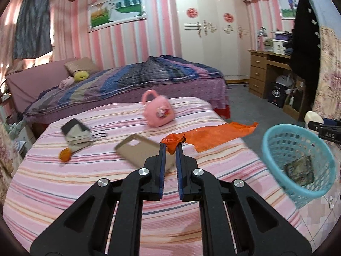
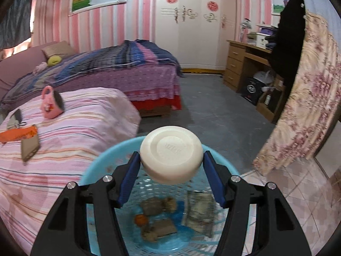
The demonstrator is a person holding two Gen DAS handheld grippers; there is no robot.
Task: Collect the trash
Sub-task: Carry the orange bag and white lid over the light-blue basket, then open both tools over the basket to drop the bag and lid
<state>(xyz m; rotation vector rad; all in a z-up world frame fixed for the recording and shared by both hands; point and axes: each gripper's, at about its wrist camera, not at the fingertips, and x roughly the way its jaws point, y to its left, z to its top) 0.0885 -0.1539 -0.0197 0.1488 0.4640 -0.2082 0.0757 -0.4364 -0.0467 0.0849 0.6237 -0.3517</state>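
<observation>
**Mia:** What does the left camera show?

**Ben:** The left tongs are pinched narrow on a bunched corner of the orange plastic bag. The bag is thin and crinkly. The rest of it lies flat on the stripy pink bed, close to a tan phone case. The blue basket sits off to the right, past the bed edge.

**Mia:** So what comes next?

**Ben:** I think the bag gets lifted and carried over to the basket.

**Mia:** And the right camera?

**Ben:** The right tongs squeeze a round white soap, smooth and hard, right above the blue basket. The basket has lots of little holes. Scraps already lie at the bottom.

**Mia:** Next?

**Ben:** I guess the tongs just need to spread and let the soap fall in.
</observation>
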